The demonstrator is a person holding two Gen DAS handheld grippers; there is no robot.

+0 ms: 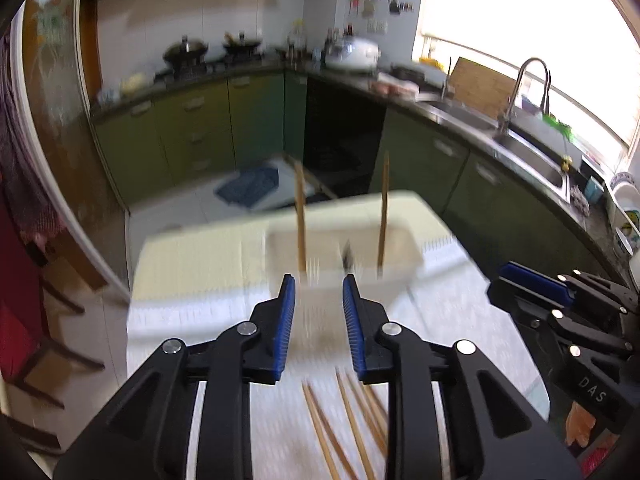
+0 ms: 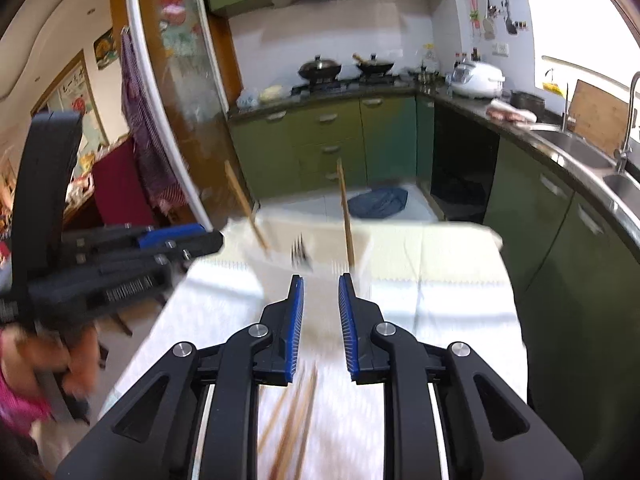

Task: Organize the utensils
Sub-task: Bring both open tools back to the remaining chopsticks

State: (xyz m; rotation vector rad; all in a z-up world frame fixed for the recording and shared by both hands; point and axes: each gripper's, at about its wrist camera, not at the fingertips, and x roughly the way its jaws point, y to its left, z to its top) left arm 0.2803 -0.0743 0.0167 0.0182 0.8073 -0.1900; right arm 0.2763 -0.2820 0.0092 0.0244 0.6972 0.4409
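Worktop (image 1: 460, 320): pale cloth cover, matt, finely ribbed. Chopsticks (image 1: 344, 420), at 6 o'clock: bare wood, dull. Holder (image 1: 344, 240), at 12 o'clock: cream plastic, smooth. Left tool (image 1: 318, 280) and right tool (image 2: 321, 280): matt black plastic, ridged blue pads, shiny metal pins.

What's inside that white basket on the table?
Inside the white basket two wooden chopsticks stand upright, apart, with a dark fork between them. The picture is blurred, and the basket's wall hides their lower ends and the bottom.

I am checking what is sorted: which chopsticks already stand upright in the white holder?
The two chopsticks in the white holder stand upright; the loose chopsticks lie flat on the table.
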